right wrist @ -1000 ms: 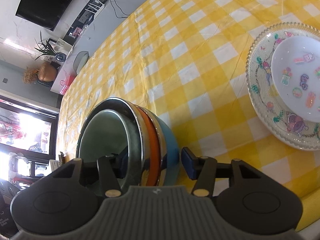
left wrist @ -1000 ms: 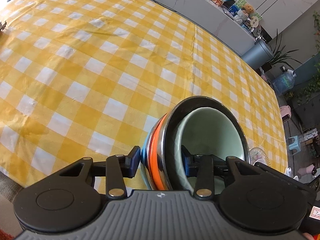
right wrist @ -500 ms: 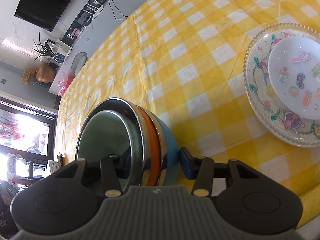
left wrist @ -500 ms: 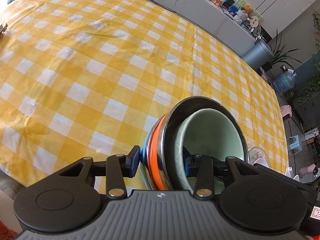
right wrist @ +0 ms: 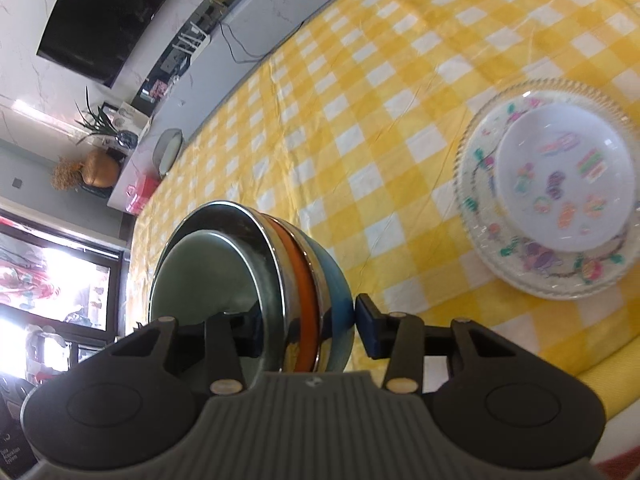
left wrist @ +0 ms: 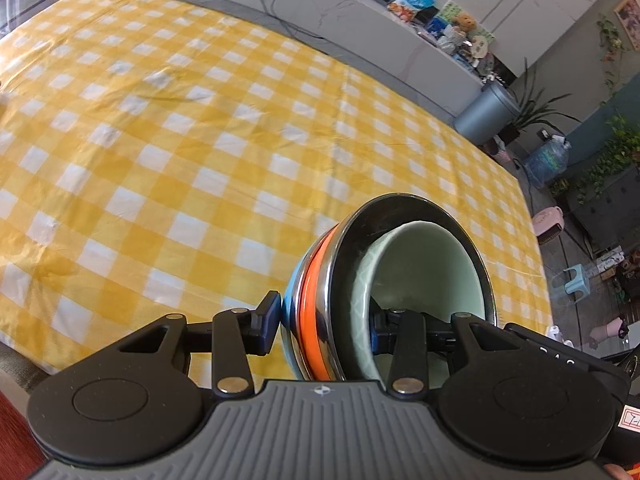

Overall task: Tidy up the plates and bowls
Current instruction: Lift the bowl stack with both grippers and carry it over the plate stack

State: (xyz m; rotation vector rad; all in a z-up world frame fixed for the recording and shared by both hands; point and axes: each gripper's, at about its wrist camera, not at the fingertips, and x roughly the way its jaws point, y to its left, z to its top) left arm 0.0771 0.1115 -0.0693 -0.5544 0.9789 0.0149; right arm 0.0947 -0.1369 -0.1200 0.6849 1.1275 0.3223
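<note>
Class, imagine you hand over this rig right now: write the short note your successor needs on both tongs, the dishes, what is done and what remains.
Left tongs: clamped on the near wall of the nested bowl stack, one finger outside, one inside.
Right tongs: astride the opposite wall; they have just been closing, and the outer pad looks just short of the blue bowl.
Dishes: green bowl in steel, orange and blue bowls. Plate stack sits on the yellow checked tablecloth.
Done: bowls nested, plates stacked.
Left: set the bowl stack down, perhaps beside the plates.
</note>
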